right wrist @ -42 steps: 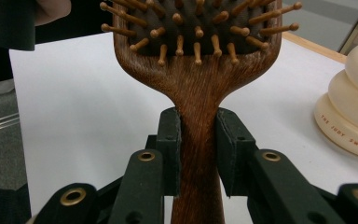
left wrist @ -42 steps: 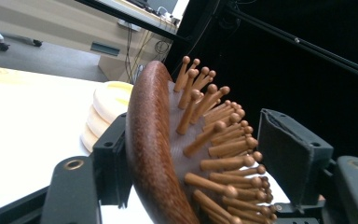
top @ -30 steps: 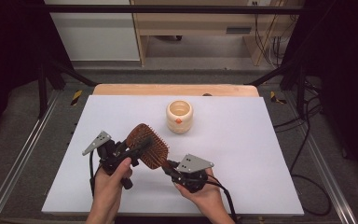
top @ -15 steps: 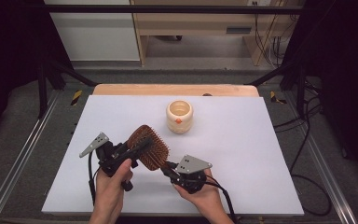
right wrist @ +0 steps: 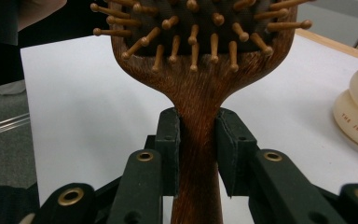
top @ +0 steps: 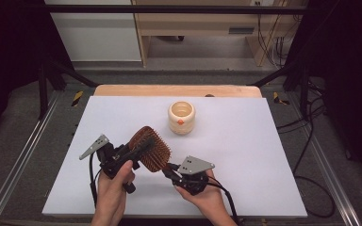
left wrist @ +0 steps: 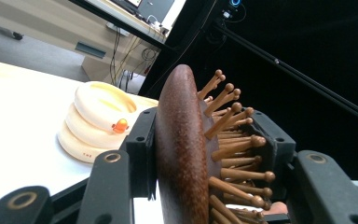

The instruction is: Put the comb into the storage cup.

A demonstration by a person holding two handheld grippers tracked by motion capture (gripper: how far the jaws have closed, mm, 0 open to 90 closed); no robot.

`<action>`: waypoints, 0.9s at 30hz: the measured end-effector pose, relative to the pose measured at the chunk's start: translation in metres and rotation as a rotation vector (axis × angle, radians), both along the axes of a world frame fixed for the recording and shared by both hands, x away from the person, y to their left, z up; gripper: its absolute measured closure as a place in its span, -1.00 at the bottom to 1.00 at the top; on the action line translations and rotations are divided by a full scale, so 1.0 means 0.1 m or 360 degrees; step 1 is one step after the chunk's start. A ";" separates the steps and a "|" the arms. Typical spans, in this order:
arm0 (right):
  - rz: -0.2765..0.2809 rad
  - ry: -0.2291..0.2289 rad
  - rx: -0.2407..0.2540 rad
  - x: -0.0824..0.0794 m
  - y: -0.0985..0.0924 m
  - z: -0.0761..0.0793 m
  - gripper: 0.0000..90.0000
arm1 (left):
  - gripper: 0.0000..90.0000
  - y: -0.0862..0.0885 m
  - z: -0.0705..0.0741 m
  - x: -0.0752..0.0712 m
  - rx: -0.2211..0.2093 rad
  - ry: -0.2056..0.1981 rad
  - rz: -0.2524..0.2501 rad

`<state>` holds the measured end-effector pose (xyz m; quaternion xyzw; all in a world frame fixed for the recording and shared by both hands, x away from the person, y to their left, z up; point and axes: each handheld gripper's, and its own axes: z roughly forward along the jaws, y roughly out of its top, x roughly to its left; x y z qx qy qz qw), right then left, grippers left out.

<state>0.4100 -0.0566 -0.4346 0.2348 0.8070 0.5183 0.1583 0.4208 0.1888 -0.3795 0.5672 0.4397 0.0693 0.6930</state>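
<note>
Hairbrush (top: 150, 149) held above the bench's (top: 245, 155) near edge in the high view, its long axis slanting from the left gripper (top: 134, 151) at the head down to the right gripper (top: 170, 170) at the handle. Left gripper view: fingers (left wrist: 140, 140) have just been closing and now clamp the head, back against bristles. Right gripper view: fingers (right wrist: 169, 140) grasp the handle neck, bristles facing the camera. A cream ringed pot (top: 181, 117) stands well apart toward the far edge.
</note>
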 end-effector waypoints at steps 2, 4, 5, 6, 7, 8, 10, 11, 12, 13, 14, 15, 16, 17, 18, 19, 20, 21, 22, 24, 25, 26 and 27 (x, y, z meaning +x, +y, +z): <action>-0.0003 0.0001 -0.0001 0.00 0.00 0.00 0.48 | 0.12 0.00 0.00 0.00 0.0011 -0.0011 0.0007; -0.0009 0.0007 -0.0003 0.01 0.00 -0.01 0.39 | 0.12 0.00 0.00 0.00 0.0007 -0.0013 0.0009; -0.0013 0.0012 -0.0003 0.01 0.00 -0.01 0.37 | 0.12 0.01 0.00 -0.01 0.0006 -0.0015 0.0011; -0.0012 0.0017 0.0002 0.01 0.00 -0.02 0.32 | 0.12 0.01 0.01 -0.01 0.0004 -0.0017 0.0017; -0.0010 0.0020 0.0005 0.01 0.00 -0.02 0.29 | 0.12 0.02 0.01 -0.01 0.0006 -0.0022 0.0023; -0.0010 0.0019 0.0007 0.01 0.00 -0.02 0.28 | 0.13 0.02 0.01 -0.01 0.0010 -0.0024 0.0030; -0.0011 0.0018 0.0015 0.02 0.00 -0.01 0.25 | 0.13 0.04 0.01 0.00 0.0011 -0.0025 0.0037; -0.0013 0.0017 0.0017 0.02 0.00 -0.01 0.23 | 0.13 0.04 0.01 0.00 0.0008 -0.0025 0.0042; -0.0016 0.0018 0.0019 0.02 0.00 -0.01 0.21 | 0.13 0.05 0.01 0.00 0.0006 -0.0025 0.0049; -0.0019 0.0019 0.0022 0.02 0.00 -0.01 0.19 | 0.12 0.07 0.01 0.00 0.0010 -0.0029 0.0055; -0.0025 0.0021 0.0026 0.02 -0.01 -0.01 0.17 | 0.13 0.08 0.01 0.01 0.0005 -0.0030 0.0068; -0.0031 0.0023 0.0034 0.03 -0.02 0.00 0.14 | 0.13 0.09 0.02 0.01 0.0001 -0.0031 0.0075; -0.0039 0.0024 0.0035 0.03 -0.03 0.00 0.11 | 0.13 0.11 0.02 0.01 0.0001 -0.0033 0.0082; -0.0045 0.0027 0.0042 0.04 -0.04 0.00 0.07 | 0.13 0.12 0.02 0.01 0.0004 -0.0033 0.0086; -0.0053 0.0034 0.0053 0.05 -0.05 0.00 0.03 | 0.12 0.14 0.02 0.02 0.0011 -0.0037 0.0091; -0.0058 0.0045 0.0065 0.06 -0.06 0.01 -0.02 | 0.12 0.15 0.03 0.02 0.0011 -0.0041 0.0104; -0.0073 0.0060 0.0077 0.08 -0.07 0.01 -0.10 | 0.12 0.16 0.03 0.02 0.0015 -0.0044 0.0112; -0.0086 0.0071 0.0082 0.09 -0.07 0.01 -0.14 | 0.12 0.17 0.03 0.02 0.0018 -0.0048 0.0125; -0.0097 0.0082 0.0090 0.10 -0.09 0.01 -0.17 | 0.12 0.18 0.03 0.02 0.0020 -0.0051 0.0130; -0.0117 0.0085 0.0099 0.11 -0.10 0.00 -0.26 | 0.12 0.21 0.03 0.02 0.0015 -0.0051 0.0145; -0.0127 0.0089 0.0102 0.12 -0.11 0.00 -0.30 | 0.12 0.22 0.03 0.03 0.0015 -0.0050 0.0152; -0.0140 0.0089 0.0109 0.13 -0.11 0.00 -0.35 | 0.12 0.24 0.03 0.03 0.0015 -0.0052 0.0159; -0.0158 0.0087 0.0114 0.14 -0.12 0.00 -0.40 | 0.12 0.25 0.04 0.03 0.0012 -0.0052 0.0169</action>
